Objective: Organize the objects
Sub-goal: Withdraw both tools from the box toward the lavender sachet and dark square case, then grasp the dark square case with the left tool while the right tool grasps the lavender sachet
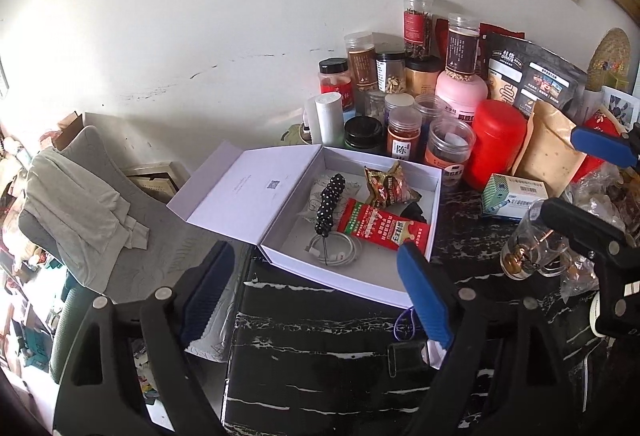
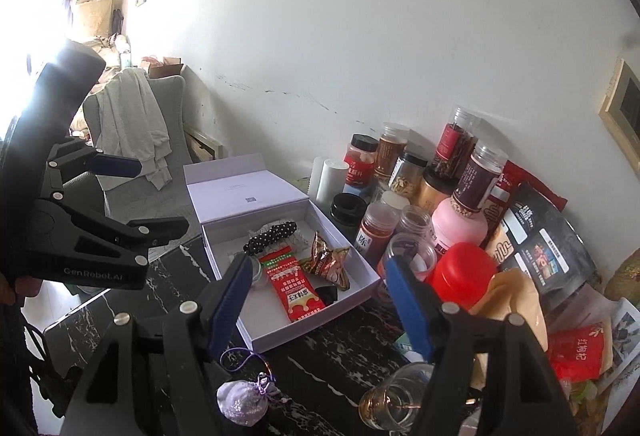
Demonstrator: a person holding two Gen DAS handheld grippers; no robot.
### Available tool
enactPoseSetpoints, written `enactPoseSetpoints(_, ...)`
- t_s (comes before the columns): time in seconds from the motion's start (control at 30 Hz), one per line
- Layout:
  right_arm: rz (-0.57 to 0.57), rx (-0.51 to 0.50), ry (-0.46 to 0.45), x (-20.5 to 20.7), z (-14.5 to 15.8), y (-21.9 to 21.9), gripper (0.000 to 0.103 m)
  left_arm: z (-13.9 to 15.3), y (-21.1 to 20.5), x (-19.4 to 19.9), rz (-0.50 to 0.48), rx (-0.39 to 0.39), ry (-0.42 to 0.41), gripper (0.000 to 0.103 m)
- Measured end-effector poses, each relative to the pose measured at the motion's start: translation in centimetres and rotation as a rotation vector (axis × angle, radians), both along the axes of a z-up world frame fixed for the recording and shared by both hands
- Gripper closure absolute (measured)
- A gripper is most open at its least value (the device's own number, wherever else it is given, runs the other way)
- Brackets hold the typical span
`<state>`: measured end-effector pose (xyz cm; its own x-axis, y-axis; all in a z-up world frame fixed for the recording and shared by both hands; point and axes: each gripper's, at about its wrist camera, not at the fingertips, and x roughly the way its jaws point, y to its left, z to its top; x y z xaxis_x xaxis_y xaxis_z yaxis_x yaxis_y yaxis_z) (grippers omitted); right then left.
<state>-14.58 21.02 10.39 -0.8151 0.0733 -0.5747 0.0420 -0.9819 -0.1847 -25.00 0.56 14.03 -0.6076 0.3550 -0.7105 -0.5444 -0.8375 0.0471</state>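
Observation:
An open white box lies on the black marbled table, its lid folded back to the left. Inside are a red snack packet, a brown-gold packet, a black dotted pouch and a white cable. My left gripper hovers open above the box's near-left side with nothing between its fingers. My right gripper is open and bare too, above the box's near-right corner. A lilac drawstring pouch lies on the table in front of the box.
Several jars crowd the wall behind the box, with a red canister, bags and a small carton to the right. A glass cup stands near the right gripper. A chair draped with grey cloth stands left of the table.

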Motion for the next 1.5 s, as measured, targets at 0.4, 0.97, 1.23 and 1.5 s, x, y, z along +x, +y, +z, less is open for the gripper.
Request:
enactPoseSetpoints(0.4, 0.016, 0.0, 0.027, 6.5, 0.0, -1.7, 0.033, 0.4, -2.0, 7.4, -0.006, -0.018, 0.032, 0.015)
enactPoseSetpoints(0.97, 0.024, -0.036, -0.03, 11.8, -4.2, -2.4, 0.033, -3.8, -2.2, 14.7, -0.041, -0.065, -0.001, 0.013)
enactPoseSetpoints(1.23, 0.025, -0.067, -0.08, 13.3, -7.3, -2.2, 0.033, -7.4, -1.4, 16.6, -0.067, -0.082, -0.055, 0.013)
enactPoseSetpoints(1.5, 0.051, -0.079, -0.13, 14.0, -11.0, -2.6, 0.033, -11.6, -0.6, 16.9, -0.078, -0.098, -0.095, 0.013)
